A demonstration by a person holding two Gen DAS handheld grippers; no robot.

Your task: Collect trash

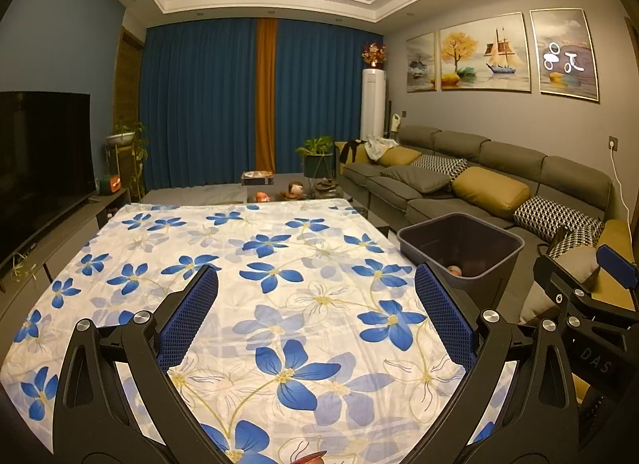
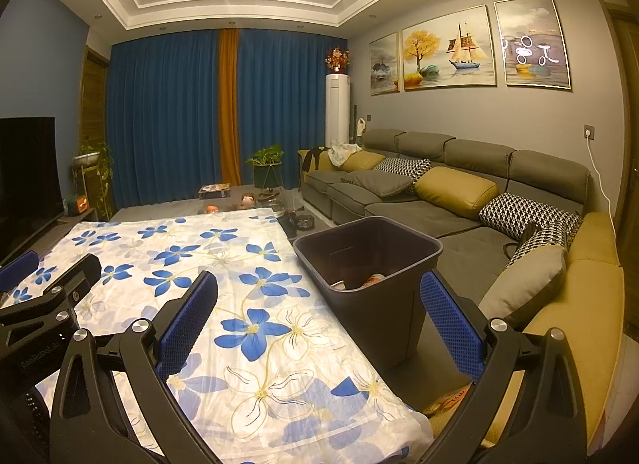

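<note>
Both grippers held wide open, nothing gripped: left gripper (image 1: 315,316) over floral tablecloth (image 1: 279,264), right gripper (image 2: 319,320) near table's right edge. Trash (image 2: 373,279) seen inside dark bin (image 2: 399,316), just beside table, w/ sofa (image 2: 439,200) behind.

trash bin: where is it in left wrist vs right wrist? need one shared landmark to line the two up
Left wrist: the dark trash bin sits right of centre, off the right edge of the floral tablecloth, behind the left gripper's right finger.
Right wrist: the bin is near centre, between the open fingers of the right gripper, with trash visible inside.
Shared landmark: the sailboat painting on the wall above the sofa.
</note>
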